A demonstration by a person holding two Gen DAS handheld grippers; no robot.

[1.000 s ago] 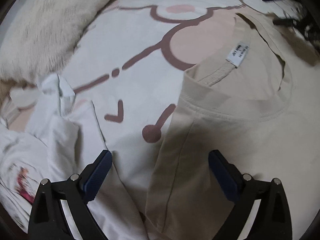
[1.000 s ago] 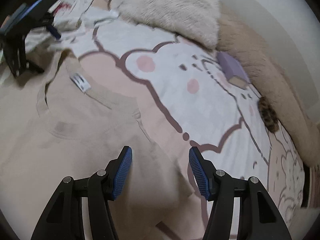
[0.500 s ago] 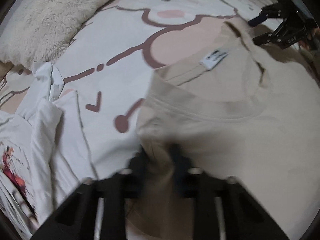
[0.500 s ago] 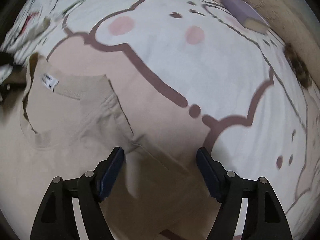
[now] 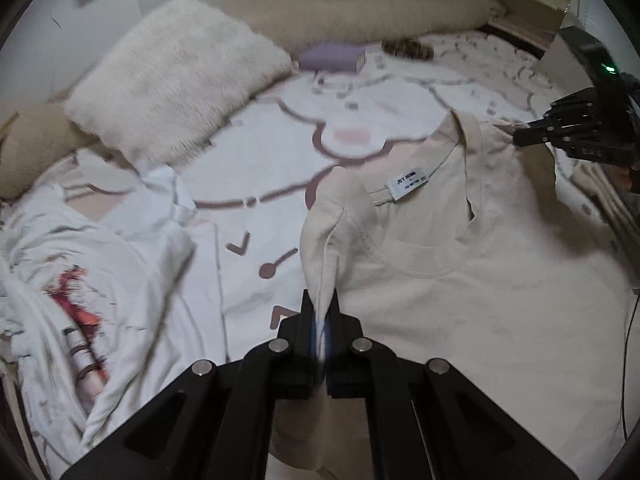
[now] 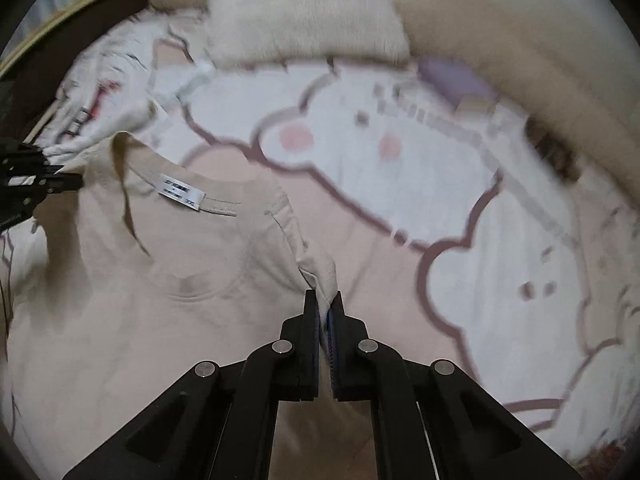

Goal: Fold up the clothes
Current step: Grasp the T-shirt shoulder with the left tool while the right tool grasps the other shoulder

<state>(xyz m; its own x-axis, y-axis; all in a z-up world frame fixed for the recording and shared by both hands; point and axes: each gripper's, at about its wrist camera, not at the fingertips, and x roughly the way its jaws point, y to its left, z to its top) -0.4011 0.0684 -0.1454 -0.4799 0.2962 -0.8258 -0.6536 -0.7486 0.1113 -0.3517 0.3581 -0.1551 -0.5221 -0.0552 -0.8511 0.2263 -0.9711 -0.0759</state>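
A beige T-shirt (image 5: 460, 312) lies on the bed with its collar and white neck label (image 5: 408, 182) facing away from me. My left gripper (image 5: 321, 312) is shut on a pinched fold of the shirt's left shoulder. My right gripper (image 6: 323, 310) is shut on the right shoulder of the T-shirt (image 6: 140, 300). Both shoulders are lifted off the bed. The right gripper shows at the right edge of the left wrist view (image 5: 516, 136); the left gripper shows at the left edge of the right wrist view (image 6: 76, 182).
A crumpled white garment with a red print (image 5: 88, 276) lies left of the shirt. A fluffy white pillow (image 5: 176, 76), a long beige bolster (image 5: 360, 12) and a purple book (image 5: 332, 58) sit at the head of the bear-print bedsheet (image 5: 372, 104).
Both grippers went from open over the shirt's shoulders to shut on the fabric. They have raised the shoulders, and the views now tilt up toward the pillows.
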